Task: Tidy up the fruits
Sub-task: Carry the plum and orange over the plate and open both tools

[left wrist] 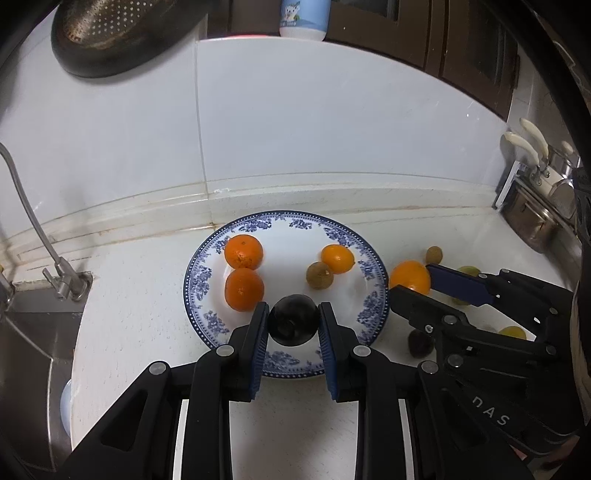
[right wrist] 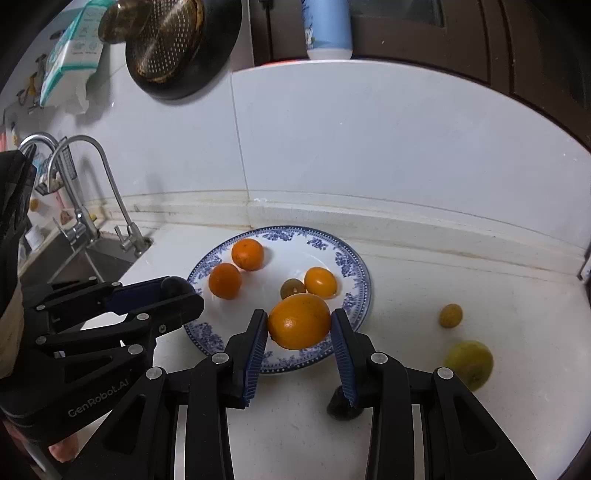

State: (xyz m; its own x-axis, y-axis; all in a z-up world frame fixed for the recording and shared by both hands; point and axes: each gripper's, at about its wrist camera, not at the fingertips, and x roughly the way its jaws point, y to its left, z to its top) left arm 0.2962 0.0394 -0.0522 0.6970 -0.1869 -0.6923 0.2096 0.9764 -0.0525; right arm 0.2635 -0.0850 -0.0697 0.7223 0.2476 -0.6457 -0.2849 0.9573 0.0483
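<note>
A blue-patterned white plate (left wrist: 199,273) (right wrist: 354,266) lies on the white counter. On it rest two oranges (left wrist: 243,252) (left wrist: 244,288), a smaller orange fruit (left wrist: 337,258) and a brown kiwi (left wrist: 319,275). My left gripper (left wrist: 293,325) is shut on a dark plum (left wrist: 293,324) over the plate's near edge. My right gripper (right wrist: 299,326) is shut on an orange (right wrist: 299,320), held above the plate's near right rim; in the left wrist view that orange (left wrist: 409,276) shows beside the plate.
Loose on the counter to the right lie a small brown fruit (right wrist: 450,315), a green-yellow fruit (right wrist: 468,363) and a dark fruit (right wrist: 338,406). A sink with taps (right wrist: 110,218) is at the left. A metal rack (left wrist: 535,206) stands far right. A colander (left wrist: 110,33) hangs on the tiled wall.
</note>
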